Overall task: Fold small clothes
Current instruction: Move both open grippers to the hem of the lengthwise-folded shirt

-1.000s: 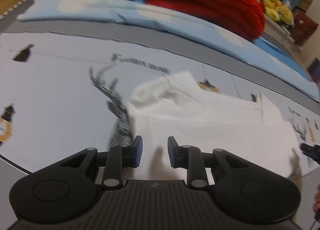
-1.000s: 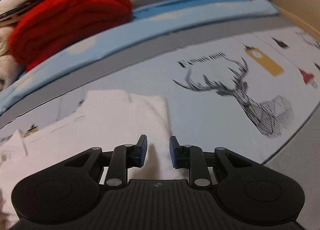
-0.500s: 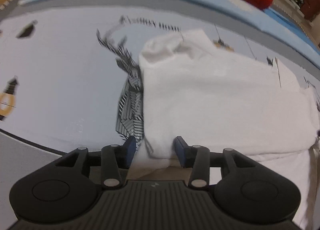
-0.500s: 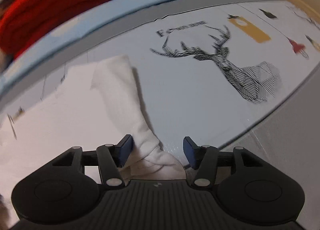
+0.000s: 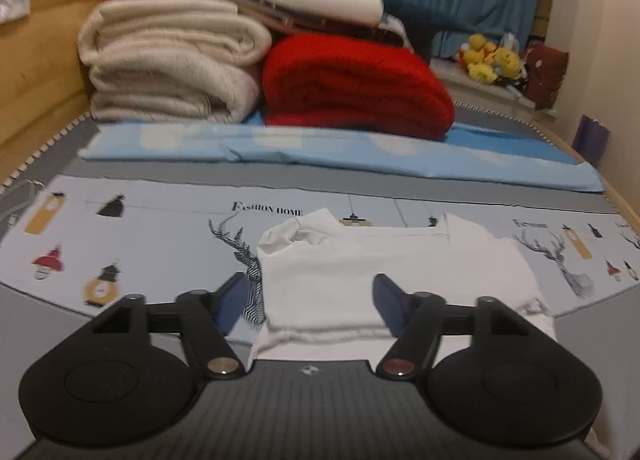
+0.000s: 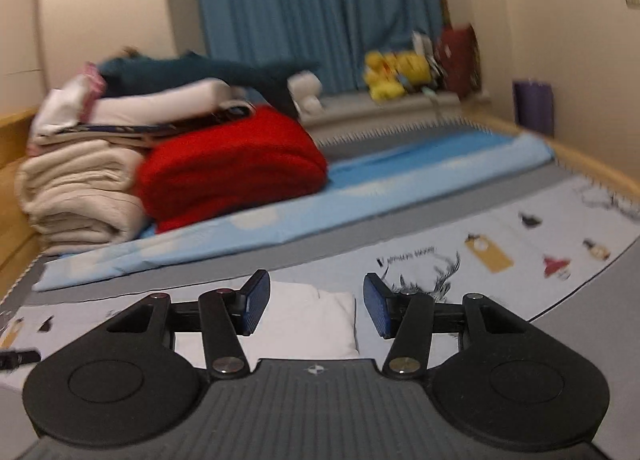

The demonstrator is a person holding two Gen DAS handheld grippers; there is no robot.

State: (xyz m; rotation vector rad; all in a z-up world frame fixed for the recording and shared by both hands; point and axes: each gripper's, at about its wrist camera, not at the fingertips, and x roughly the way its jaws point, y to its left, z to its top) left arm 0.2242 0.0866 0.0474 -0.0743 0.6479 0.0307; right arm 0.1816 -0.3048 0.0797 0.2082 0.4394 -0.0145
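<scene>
A small white garment [image 5: 384, 272] lies folded over on the printed bed sheet [image 5: 152, 244], its near edge doubled. My left gripper [image 5: 308, 300] is open and empty, raised just in front of the garment's near left edge. My right gripper [image 6: 316, 304] is open and empty above the garment's right end [image 6: 308, 320], which shows between its blue pads. The rest of the garment is hidden behind the right gripper's body.
A red blanket [image 5: 356, 87] and a stack of cream blankets [image 5: 168, 71] sit at the back on a light blue cloth [image 5: 320, 147]. Yellow plush toys [image 5: 488, 55] lie on the ledge by the blue curtain. A wooden bed frame [image 5: 36, 71] runs along the left.
Both grippers opened wide, let go of the garment and pulled back and up. The garment's near edge now lies folded over on the sheet.
</scene>
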